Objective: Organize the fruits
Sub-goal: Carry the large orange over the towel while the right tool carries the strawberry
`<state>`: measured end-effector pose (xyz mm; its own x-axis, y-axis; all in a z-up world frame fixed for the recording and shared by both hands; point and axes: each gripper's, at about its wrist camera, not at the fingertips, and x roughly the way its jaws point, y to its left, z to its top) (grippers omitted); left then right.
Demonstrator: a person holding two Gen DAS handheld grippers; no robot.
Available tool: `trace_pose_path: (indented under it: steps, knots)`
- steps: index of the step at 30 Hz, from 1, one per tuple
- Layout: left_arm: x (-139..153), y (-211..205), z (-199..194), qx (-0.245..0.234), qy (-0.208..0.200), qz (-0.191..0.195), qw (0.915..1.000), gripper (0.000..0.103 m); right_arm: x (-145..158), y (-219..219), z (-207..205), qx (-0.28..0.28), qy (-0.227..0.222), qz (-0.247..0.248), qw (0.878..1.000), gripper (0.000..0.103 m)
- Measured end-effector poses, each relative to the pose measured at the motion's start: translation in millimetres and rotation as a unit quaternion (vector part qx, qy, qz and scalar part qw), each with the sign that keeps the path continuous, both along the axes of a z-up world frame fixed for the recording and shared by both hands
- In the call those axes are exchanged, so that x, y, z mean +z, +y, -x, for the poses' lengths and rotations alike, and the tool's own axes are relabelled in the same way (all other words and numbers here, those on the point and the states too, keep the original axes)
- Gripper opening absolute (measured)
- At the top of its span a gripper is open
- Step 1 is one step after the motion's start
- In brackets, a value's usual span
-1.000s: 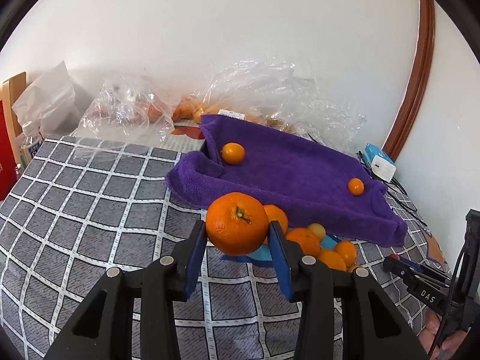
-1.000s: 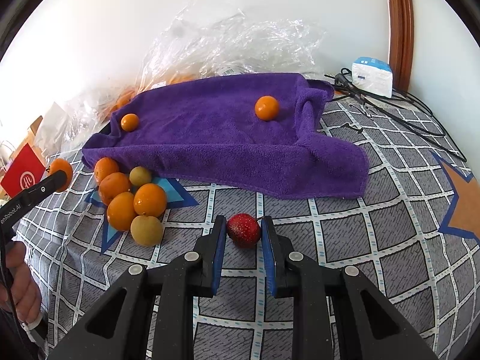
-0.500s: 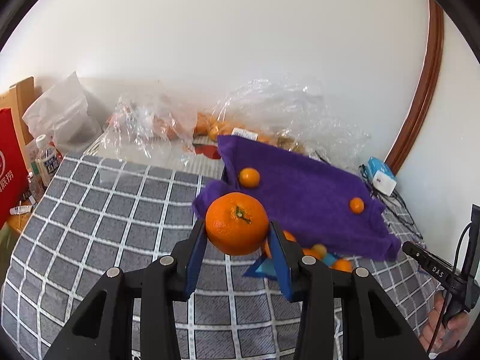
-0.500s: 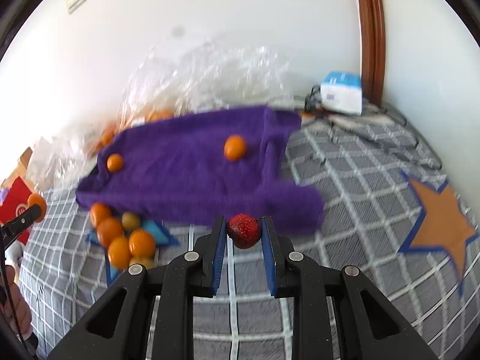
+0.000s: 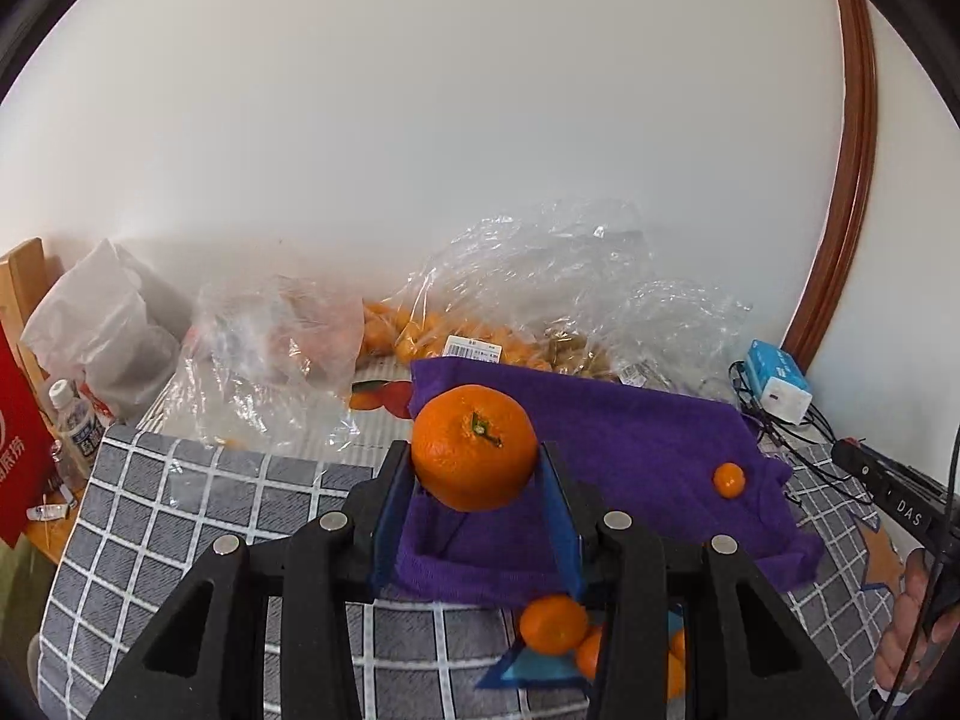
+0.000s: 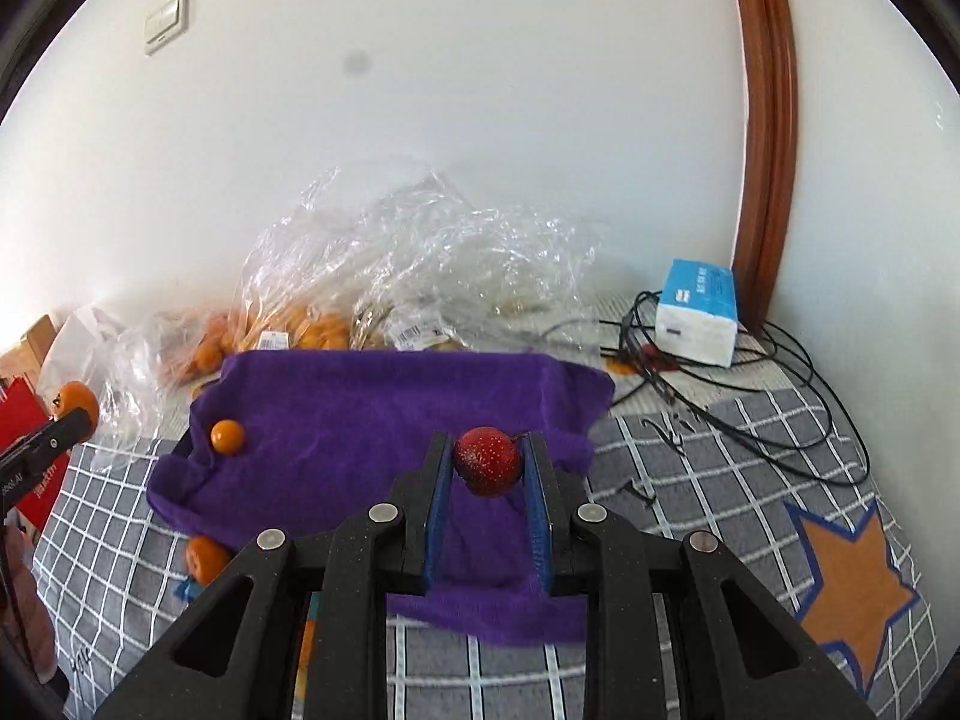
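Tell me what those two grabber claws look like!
Both match. The left gripper and right gripper are speckled black plastic, each with two flat blue fingers, silver round bolts and triangle-shaped holes. From the other camera, one shows white lettering and a thin black cable.

From my left tongs (image 5: 474, 480) I see matt black plastic arms with a faintly grainy finish, dull metal discs set into them, and smooth blue pads gripping a mandarin (image 5: 474, 447) with dimpled, slightly glossy peel. My right tongs (image 6: 487, 468) pinch a strawberry (image 6: 487, 461) that looks shiny and speckled. Below lies a purple towel (image 6: 360, 420) of plush, matt terry cloth over a woven checked cover (image 6: 708, 480). Behind, crinkled clear plastic bags (image 6: 432, 264) catch the light, a glossy paper tissue pack (image 6: 699, 312) sits by smooth black cables (image 6: 780, 396), and polished wood trim (image 6: 768, 120) gleams.
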<state>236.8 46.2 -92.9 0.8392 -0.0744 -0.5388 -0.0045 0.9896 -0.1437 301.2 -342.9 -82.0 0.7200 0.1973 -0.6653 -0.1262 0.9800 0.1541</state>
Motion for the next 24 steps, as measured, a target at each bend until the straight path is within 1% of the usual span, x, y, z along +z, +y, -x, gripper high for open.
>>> trace_pose_path:
  steps: [3,6,10,12,15,19,21,24]
  knots:
    - [-14,-3,-14,0.002,0.006,-0.002,1.0,0.04,-9,6,-14,0.002,0.005,-0.003,1.0,0.023]
    - [-31,-2,-22,-0.001,0.014,0.006,0.9999,0.04,-27,12,-27,0.003,0.021,0.001,1.0,0.023]
    - [-48,-2,-30,0.004,0.032,-0.001,0.9995,0.04,-48,13,-36,0.0,0.04,0.003,0.999,0.023]
    - [-55,0,-33,0.004,0.039,0.005,0.9992,0.04,-54,12,-36,0.0,0.044,0.006,0.999,0.023]
    - [-62,2,-36,0.002,0.049,0.011,0.9987,0.04,-60,12,-37,0.002,0.044,0.012,0.999,0.023]
    - [-70,0,-41,0.003,0.06,0.008,0.9982,0.04,-72,6,-42,0.0,0.063,0.003,0.998,0.023]
    - [-71,0,-41,0.005,0.057,0.0,0.9984,0.04,-77,4,-44,-0.001,0.073,-0.002,0.997,0.023]
    - [-71,-1,-41,0.007,0.055,0.0,0.9985,0.04,-79,5,-44,0.001,0.075,-0.002,0.997,0.023]
